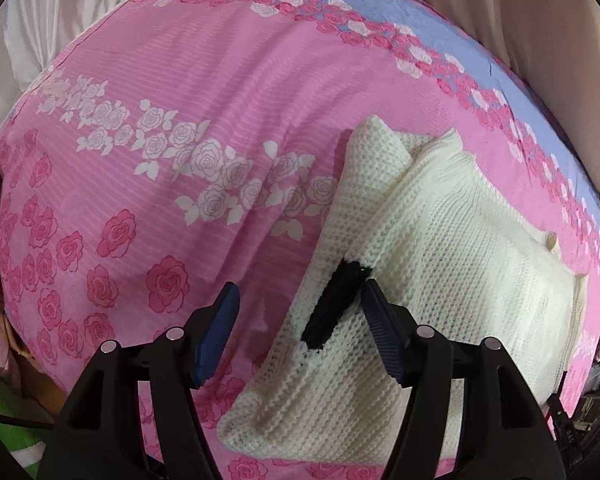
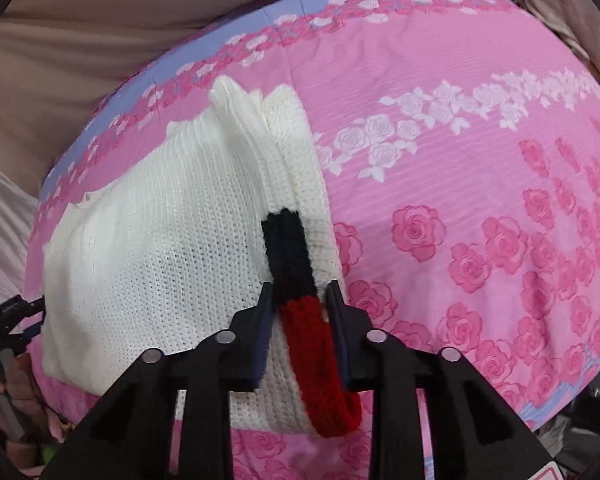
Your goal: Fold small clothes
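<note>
Right wrist view: right gripper (image 2: 298, 300) clamps the sweater's (image 2: 160, 248) edge; left gripper (image 1: 300, 300) gapes above it.

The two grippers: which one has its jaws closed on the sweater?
The right gripper: its jaws pinch the black-and-red band of the white sweater. The left gripper is wide open above it.

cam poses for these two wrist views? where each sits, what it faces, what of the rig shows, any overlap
Left wrist: on the left gripper, looking down its open fingers at the white knit sweater on the pink floral bedsheet.
Right wrist: on the right gripper, fingers either side of the sweater's black-and-red trim.
Shared: sweater, trim, bedsheet.
</note>
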`<state>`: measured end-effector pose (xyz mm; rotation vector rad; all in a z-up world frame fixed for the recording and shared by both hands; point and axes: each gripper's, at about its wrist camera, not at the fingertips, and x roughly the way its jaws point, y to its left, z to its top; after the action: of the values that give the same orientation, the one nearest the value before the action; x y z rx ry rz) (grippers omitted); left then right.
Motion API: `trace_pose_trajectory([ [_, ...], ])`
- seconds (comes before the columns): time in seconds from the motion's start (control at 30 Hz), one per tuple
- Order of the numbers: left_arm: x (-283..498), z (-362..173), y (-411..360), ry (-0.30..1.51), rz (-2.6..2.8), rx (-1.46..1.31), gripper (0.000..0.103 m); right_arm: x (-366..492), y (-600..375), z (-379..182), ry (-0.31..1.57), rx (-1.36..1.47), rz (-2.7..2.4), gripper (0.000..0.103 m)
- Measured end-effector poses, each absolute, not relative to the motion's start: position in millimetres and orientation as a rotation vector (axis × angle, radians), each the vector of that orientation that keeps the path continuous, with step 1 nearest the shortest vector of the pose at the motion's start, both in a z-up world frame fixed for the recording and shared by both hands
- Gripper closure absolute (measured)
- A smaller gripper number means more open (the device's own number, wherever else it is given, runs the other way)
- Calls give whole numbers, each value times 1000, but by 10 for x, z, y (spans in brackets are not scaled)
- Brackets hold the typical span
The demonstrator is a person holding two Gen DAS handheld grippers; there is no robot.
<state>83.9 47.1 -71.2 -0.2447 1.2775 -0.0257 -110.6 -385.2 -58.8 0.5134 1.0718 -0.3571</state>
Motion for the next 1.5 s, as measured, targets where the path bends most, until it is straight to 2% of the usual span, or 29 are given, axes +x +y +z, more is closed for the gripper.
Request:
trace_pose_trajectory([
  [0.1, 804, -686, 542, 1266, -26, -284, 39, -1195, -3980, -724, 1115, 504, -390, 96],
  [0.13, 821, -731, 551, 1279, -18, -292, 39, -1226, -4006, -747, 1122, 503, -396, 92],
  [0.3, 883, -841, 473, 1285, -40, -312, 38, -1103, -3794, -343, 1038, 455, -392, 80],
  [0.37, 924, -914, 427, 1292, -44, -312, 29, -945, -3539, -145, 1008, 386, -327, 80],
  [0.43, 967, -1011, 425, 1314, -43, -350, 24, -770, -3262, -35, 997, 330, -244, 80],
  [0.47, 980, -1037, 439, 1311, -49, -378, 17, -677, -3145, -30, 1003, 331, -195, 80],
  [0.57, 1022, -1041, 424, 1297, -62, -402, 14, -403, -2787, -129, 1049, 316, -75, 82],
  [0.6, 1042, -1034, 420, 1285, -83, -407, 16, -317, -2698, -180, 1067, 324, -38, 84],
  [0.63, 1055, -1016, 420, 1273, -100, -405, 32, -226, -2592, -241, 1092, 324, -2, 87],
  [0.67, 1080, -1000, 418, 1268, -156, -426, 62, -156, -2493, -296, 1111, 311, 13, 87],
  [0.7, 1105, -1003, 416, 1281, -219, -468, 73, -101, -2412, -353, 1130, 296, 26, 87],
  [0.77, 1139, -954, 469, 1292, -240, -527, 81, 2, -2283, -535, 1184, 265, 36, 88],
  [0.83, 1139, -834, 487, 1274, -276, -552, 83, 54, -2206, -777, 1255, 243, 32, 93],
  [1.0, 988, -276, 312, 1198, -442, -585, 85, 67, -2175, -816, 1245, 218, 39, 94],
  [1.2, 674, 423, -498, 1135, -674, -496, 85, 12, -2339, -821, 1221, 305, 79, 94],
  [1.33, 478, 526, -1219, 1162, -761, -398, 85, -158, -2537, -727, 1186, 401, 97, 94],
  [1.5, 312, 374, -1915, 1218, -773, -303, 86, -681, -3017, -516, 1118, 490, 63, 91],
])
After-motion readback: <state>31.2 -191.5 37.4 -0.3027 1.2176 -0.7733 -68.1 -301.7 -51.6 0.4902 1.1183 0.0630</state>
